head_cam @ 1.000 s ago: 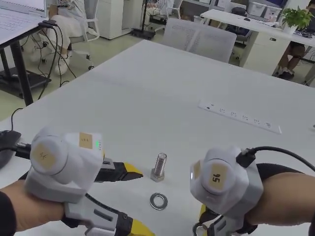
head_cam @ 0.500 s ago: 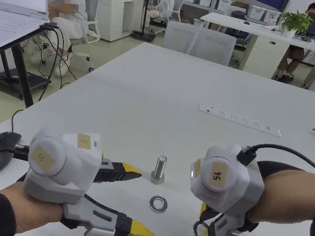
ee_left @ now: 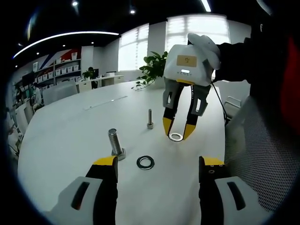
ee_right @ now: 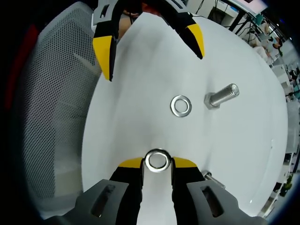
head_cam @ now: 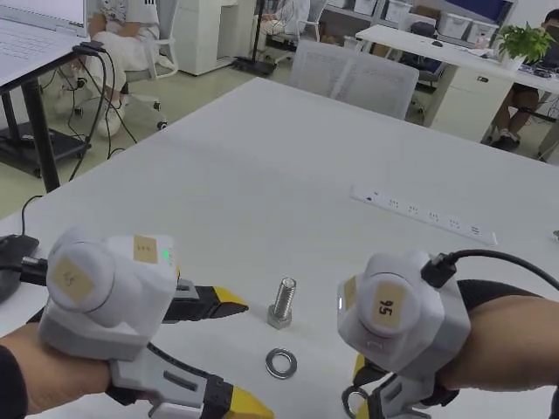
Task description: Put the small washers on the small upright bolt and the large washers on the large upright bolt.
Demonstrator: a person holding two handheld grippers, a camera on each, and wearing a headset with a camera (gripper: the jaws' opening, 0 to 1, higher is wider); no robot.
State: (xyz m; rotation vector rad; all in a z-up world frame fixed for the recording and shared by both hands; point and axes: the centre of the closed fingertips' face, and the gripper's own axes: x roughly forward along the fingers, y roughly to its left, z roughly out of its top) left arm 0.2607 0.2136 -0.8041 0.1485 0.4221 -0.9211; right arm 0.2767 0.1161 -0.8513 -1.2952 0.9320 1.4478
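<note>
Washers lay nearest: we saw the held washer (ee_right: 147, 161) gripped by its rim between the yellow tips of the right tool (ee_right: 157, 163), whose jaws were clamped on it from both sides. That tool pointed down at the white desk (head_cam: 262, 175) close to our edge, and we could not tell whether the ring touched the top. The left tool (ee_left: 158, 161) reached in low from our left, its jaws wide apart. Just ahead of those spread jaws the loose washer (ee_left: 138, 162) lay flat on the desk, near the held washer but apart from it. Just beyond the loose washer stood the large bolt (head_cam: 281, 303), upright on its hex head, its thread showing down to the head. Washer and bolt were near but not touching. In the left gripper view the small bolt (ee_left: 150, 118) stood upright farther along the desk, well apart from the large bolt, thin and likewise on its head. Farther still, a power strip (head_cam: 425, 209) lay across the right part of the desk. Past the far edge we saw a mesh chair (head_cam: 354, 77) pushed up to the desk, and a potted plant (head_cam: 524, 33) at the back of the room.
</note>
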